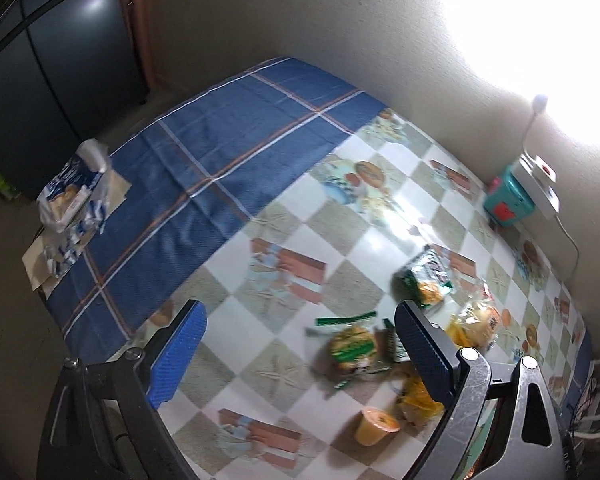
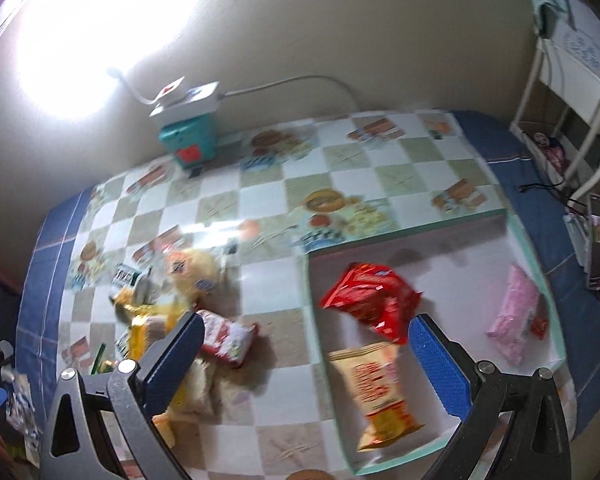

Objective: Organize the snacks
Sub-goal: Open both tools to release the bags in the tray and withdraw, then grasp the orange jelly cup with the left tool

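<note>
A pile of loose snack packets lies on the checked tablecloth: a green packet (image 1: 424,276), a clear green-trimmed packet (image 1: 354,346), a bun in a clear bag (image 1: 478,322) and an orange jelly cup (image 1: 374,426). My left gripper (image 1: 300,354) is open and empty above the cloth, left of the pile. In the right wrist view a white tray (image 2: 496,224) holds a red bag (image 2: 374,300), a yellow bag (image 2: 380,390) and a pink packet (image 2: 514,316). My right gripper (image 2: 308,364) is open and empty over the tray's left edge. A red-white packet (image 2: 226,338) lies by its left finger.
A blue-white bread bag (image 1: 72,196) lies at the table's far left on the blue cloth. A teal box (image 2: 188,138) with a white power strip on top stands against the wall. A white rack (image 2: 572,92) stands at the right.
</note>
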The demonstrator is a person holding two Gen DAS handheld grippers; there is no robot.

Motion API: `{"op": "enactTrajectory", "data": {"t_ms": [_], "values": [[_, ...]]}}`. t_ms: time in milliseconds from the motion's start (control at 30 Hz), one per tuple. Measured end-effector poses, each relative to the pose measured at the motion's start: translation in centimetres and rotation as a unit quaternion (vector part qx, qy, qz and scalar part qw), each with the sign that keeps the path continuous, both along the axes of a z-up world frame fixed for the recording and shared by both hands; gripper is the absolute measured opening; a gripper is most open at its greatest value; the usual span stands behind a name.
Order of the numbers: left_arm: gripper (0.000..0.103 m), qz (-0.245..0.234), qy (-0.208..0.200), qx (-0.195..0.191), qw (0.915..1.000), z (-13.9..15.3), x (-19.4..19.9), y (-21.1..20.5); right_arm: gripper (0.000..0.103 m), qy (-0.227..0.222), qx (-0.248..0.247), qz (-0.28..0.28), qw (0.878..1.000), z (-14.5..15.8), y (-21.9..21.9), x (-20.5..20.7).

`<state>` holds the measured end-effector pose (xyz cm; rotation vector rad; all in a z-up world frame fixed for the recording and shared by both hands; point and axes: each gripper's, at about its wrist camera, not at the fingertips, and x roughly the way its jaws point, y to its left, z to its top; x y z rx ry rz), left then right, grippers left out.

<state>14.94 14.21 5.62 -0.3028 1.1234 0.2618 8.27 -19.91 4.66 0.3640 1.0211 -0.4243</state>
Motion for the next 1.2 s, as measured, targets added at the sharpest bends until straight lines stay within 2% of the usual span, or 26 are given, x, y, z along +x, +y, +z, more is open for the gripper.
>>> {"op": "enactTrajectory", "data": {"t_ms": [300,467,633,800,967,1067,1200], "values": [[0.095,0.03,0.016,-0.013,0.9993,-1.4,-0.8,3.2,0.103,0.017,0.009,0.042,0.999,-1.3,4.0,1.5],[0.095,0.029,0.035,-0.023,0.9987,-2.8,-1.2,3.0,0.103,0.032,0.014,0.065,0.997,-2.3,6.0,1.9],[0.095,0.016,0.065,-0.053,0.9964,-5.3,-1.7,1.6,0.103,0.058,0.016,0.079,0.995,-3.9,7.4,1.8],[0.095,0.003,0.087,-0.077,0.9932,-6.8,-2.3,-0.2,0.103,0.076,0.021,0.073,0.994,-5.1,7.3,1.7],[0.095,-0.011,0.095,-0.073,0.9927,-7.3,-2.7,-2.2,0.103,0.073,0.026,0.052,0.996,-5.3,5.8,1.6],[0.095,-0.035,0.101,-0.077,0.9913,-7.7,-2.7,-3.7,0.103,0.079,0.029,0.041,0.996,-5.6,4.8,1.4],[0.095,-0.081,0.114,-0.058,0.9884,-8.3,-2.7,-6.3,0.103,0.082,0.035,0.021,0.996,-5.8,3.1,1.0]]}}
